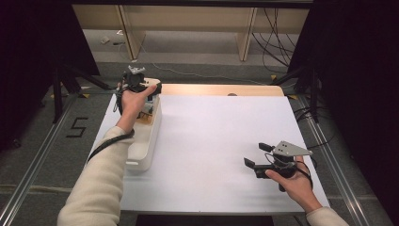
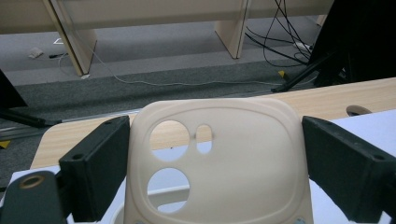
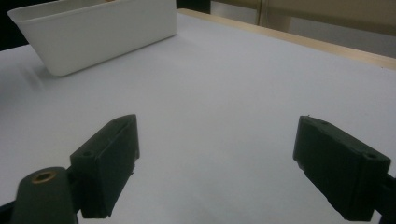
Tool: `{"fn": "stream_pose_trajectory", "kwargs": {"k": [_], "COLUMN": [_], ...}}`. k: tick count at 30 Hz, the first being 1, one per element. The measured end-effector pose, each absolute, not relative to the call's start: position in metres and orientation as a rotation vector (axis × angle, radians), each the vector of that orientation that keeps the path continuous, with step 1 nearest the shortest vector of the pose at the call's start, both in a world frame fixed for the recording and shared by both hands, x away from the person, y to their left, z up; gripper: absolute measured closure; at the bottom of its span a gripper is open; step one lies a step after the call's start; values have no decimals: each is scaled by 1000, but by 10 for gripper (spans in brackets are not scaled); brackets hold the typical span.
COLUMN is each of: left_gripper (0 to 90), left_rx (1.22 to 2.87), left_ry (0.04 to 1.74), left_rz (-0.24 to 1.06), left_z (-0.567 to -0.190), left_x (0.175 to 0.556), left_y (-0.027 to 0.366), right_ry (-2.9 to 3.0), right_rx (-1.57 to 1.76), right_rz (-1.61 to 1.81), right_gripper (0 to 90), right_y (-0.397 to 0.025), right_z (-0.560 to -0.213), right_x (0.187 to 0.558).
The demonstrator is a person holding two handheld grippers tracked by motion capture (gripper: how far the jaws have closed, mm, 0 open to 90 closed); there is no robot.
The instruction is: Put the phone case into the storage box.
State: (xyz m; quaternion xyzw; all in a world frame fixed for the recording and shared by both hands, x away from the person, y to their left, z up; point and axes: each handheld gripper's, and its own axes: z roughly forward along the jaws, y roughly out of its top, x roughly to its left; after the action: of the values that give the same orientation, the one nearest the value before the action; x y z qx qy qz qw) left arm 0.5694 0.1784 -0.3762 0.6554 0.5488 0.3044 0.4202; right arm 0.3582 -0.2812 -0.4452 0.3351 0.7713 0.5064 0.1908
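The left gripper (image 2: 212,158) holds a cream plastic plate (image 2: 219,163) between its two black jaws. The plate stands upright in the gap and fills it from side to side. The left jaw lies against the plate's left edge; the right jaw sits close beside the right edge, though the left gripper view does not make clear whether it presses on it. The plate has rounded corners, a raised rim, two round holes one above the other on its left half, and a small oblong slot just right of the upper hole.

In the high view the left gripper (image 1: 141,84) is raised at the far left corner of the counter (image 1: 216,141), above the far end of a long white bin (image 1: 146,141) that lies along the counter's left edge. The plate (image 1: 151,83) pokes out past the person's hand there. Below and behind this gripper the bin runs back toward the person's sleeve (image 1: 101,179).

The right gripper (image 1: 257,155) rests near the counter's right front corner, well apart from the left one, with its jaws spread wide and nothing between them. In the right gripper view (image 3: 215,163) only bare white counter lies ahead of the jaws, and the bin (image 3: 102,32) stands far off ahead to their left.
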Motion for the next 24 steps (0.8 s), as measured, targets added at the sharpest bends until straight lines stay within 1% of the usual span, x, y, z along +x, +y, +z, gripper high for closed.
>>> {"fn": "stream_pose_trajectory", "kwargs": {"k": [24], "left_gripper": [107], "left_rx": [1643], "left_ry": [1389], "left_rz": [748], "left_z": [-379], "left_x": [573], "left_y": [180], "right_ry": [2172], "right_rx": [939], "right_rz": [1420], "right_gripper": [154], "right_y": [-281], "right_z": [-445], "right_x": [358]}}
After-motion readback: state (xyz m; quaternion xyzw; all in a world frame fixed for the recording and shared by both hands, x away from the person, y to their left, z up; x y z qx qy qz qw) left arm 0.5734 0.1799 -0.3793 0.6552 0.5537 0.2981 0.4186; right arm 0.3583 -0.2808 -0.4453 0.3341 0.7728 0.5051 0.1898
